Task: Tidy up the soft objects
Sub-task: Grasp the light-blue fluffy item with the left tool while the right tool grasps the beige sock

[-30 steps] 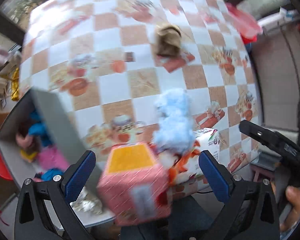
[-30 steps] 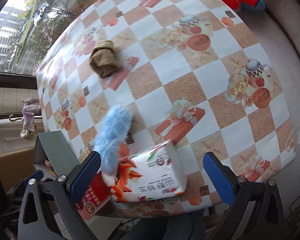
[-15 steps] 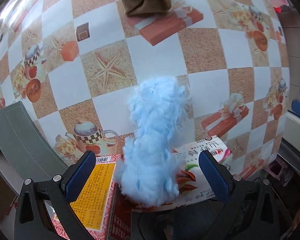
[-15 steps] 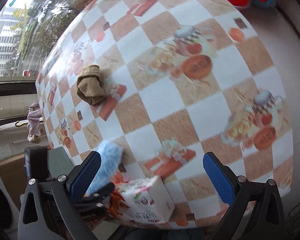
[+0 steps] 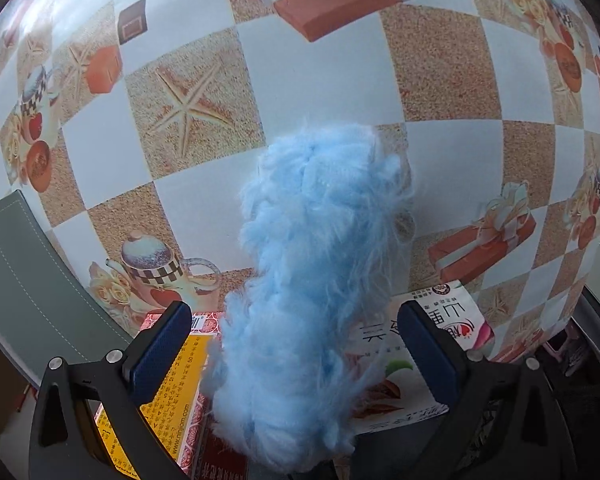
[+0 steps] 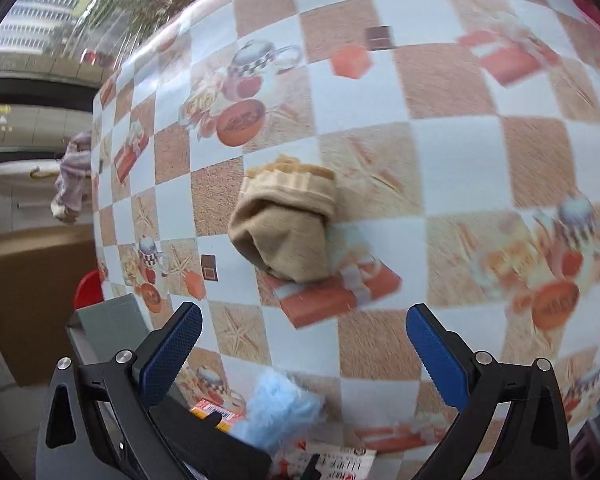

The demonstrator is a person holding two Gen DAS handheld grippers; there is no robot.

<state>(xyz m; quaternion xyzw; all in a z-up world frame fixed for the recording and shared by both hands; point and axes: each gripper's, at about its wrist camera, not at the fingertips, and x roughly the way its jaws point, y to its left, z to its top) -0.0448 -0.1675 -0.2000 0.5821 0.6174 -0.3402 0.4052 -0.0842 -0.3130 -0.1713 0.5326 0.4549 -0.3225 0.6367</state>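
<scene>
Checkered table [image 5: 204, 208], L gripper [image 5: 296, 344] wide round blue fluff [image 5: 312, 280]

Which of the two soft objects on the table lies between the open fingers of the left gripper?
The fluffy light-blue plush piece lies between the left gripper's fingers. The folded beige cloth lies farther off, ahead of the right gripper.

Left tool [image 5: 294, 344] fingers spread wide, tilted down; right tool [image 6: 304, 338] likewise spread wide, gripping nothing
</scene>
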